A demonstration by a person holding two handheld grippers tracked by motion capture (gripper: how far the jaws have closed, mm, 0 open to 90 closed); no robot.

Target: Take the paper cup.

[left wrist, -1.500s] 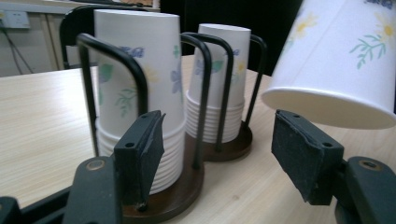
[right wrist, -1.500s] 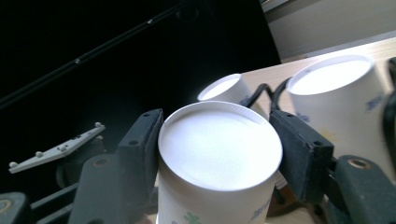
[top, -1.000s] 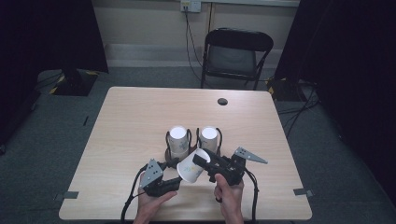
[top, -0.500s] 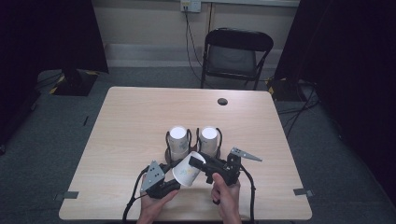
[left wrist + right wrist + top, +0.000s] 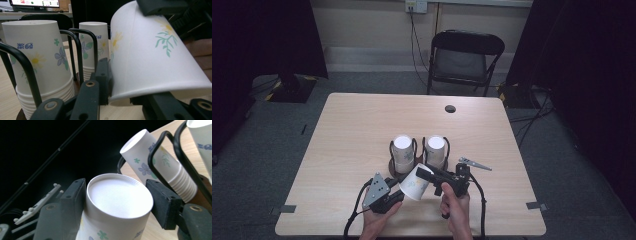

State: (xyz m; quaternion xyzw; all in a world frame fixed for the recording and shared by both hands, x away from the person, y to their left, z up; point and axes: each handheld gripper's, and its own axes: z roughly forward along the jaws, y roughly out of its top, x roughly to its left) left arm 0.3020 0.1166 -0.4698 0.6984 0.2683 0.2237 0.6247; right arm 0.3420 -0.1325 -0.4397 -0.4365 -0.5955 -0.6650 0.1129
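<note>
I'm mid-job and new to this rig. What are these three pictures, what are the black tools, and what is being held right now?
There is no robot arm here: a person holds a hand tool with two fingers in each hand. The high view looks down on the table from above the person. Each of the other two views comes from a camera riding on one tool, looking along its fingers.

On the table stand two stacks of upturned paper cups in a black wire holder.

One loose paper cup lies tilted between the tools. The left gripper has just been closing, and its fingers press the cup's wide end. The right gripper has just been opening, and its fingers sit around the cup's base with a small gap on one side. It looks like a handover.
</note>
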